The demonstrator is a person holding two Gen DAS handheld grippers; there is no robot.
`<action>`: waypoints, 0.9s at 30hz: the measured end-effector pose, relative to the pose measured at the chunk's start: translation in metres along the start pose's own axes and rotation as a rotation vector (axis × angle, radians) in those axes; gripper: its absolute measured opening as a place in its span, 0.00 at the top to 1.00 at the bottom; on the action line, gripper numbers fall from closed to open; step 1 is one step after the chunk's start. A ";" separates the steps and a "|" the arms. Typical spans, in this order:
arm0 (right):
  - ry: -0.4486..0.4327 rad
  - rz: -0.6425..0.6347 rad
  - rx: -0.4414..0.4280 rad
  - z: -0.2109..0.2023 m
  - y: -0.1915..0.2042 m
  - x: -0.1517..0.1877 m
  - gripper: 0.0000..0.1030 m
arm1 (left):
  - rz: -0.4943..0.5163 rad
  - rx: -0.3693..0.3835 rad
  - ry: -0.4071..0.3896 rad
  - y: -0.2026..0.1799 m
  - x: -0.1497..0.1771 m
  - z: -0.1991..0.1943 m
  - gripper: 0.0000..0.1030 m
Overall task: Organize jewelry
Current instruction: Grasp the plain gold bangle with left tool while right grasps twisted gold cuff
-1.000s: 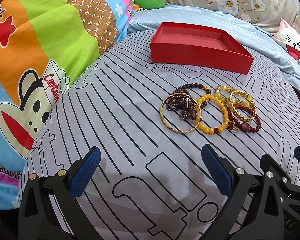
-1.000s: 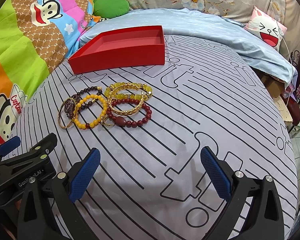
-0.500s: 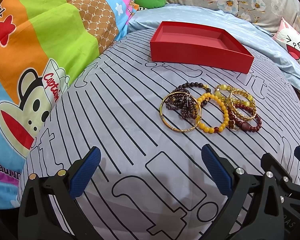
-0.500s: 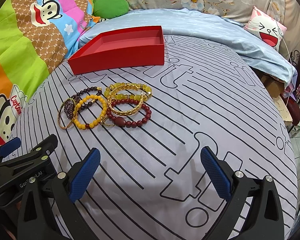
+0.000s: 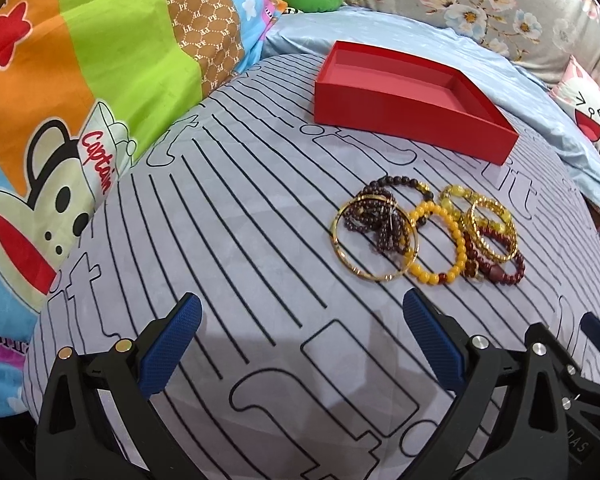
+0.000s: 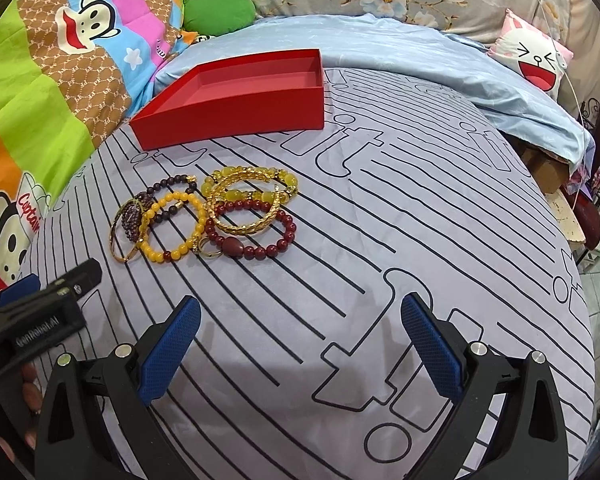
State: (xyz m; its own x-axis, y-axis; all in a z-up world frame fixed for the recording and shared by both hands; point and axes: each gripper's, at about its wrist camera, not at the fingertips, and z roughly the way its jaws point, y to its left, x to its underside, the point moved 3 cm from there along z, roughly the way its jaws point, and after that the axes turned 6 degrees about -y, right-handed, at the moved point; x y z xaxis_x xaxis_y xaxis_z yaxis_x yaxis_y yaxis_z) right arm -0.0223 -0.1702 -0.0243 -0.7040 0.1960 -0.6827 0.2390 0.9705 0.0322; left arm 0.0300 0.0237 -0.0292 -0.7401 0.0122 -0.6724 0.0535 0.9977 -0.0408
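Left gripper [image 5: 302, 344] and right gripper [image 6: 300, 346] both spread wide, holding nothing. Bracelets [image 6: 208, 216] lie clustered at frame centre-left on the striped sheet [image 6: 380, 260], below the red box [image 6: 236, 110]

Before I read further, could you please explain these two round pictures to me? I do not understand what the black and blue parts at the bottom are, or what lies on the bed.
There is no robot here. A person holds a hand-held gripper in each hand, and a small wide-angle camera on each one looks forward along its two fingers. That lens makes the pictures round and bent.

One picture comes from the left hand-held gripper, the other from the right hand-held gripper. The blue pads are their fingertips. Both stand wide open and hold nothing.

On the grey striped bedsheet lies a pile of bracelets: yellow beads, dark red beads, purple beads and gold bangles, overlapping one another. Behind them stands an open red box; what shows of its inside is empty. Cartoon pillows lie around the edges.
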 end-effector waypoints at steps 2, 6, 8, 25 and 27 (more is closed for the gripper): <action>0.004 0.006 0.002 0.004 -0.002 -0.002 0.06 | 0.003 0.013 -0.003 -0.003 -0.005 0.002 0.07; 0.007 0.013 0.005 0.008 -0.004 -0.007 0.06 | 0.035 0.042 -0.011 -0.015 -0.012 0.006 0.07; 0.008 0.015 0.007 0.010 -0.005 -0.009 0.06 | 0.043 0.068 -0.003 -0.021 -0.016 0.011 0.07; 0.013 0.043 0.004 0.022 -0.017 -0.020 0.06 | 0.048 0.171 0.054 -0.038 -0.023 0.041 0.48; 0.015 0.045 0.002 0.023 -0.016 -0.020 0.06 | 0.039 0.191 0.057 -0.038 -0.024 0.040 0.49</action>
State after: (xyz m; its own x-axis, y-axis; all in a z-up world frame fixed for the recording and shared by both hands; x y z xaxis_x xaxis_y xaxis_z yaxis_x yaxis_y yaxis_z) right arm 0.0027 -0.1932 -0.0279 -0.7023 0.2411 -0.6698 0.2717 0.9605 0.0609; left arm 0.0725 -0.0169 -0.0417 -0.7715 0.0595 -0.6334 0.2048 0.9659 -0.1587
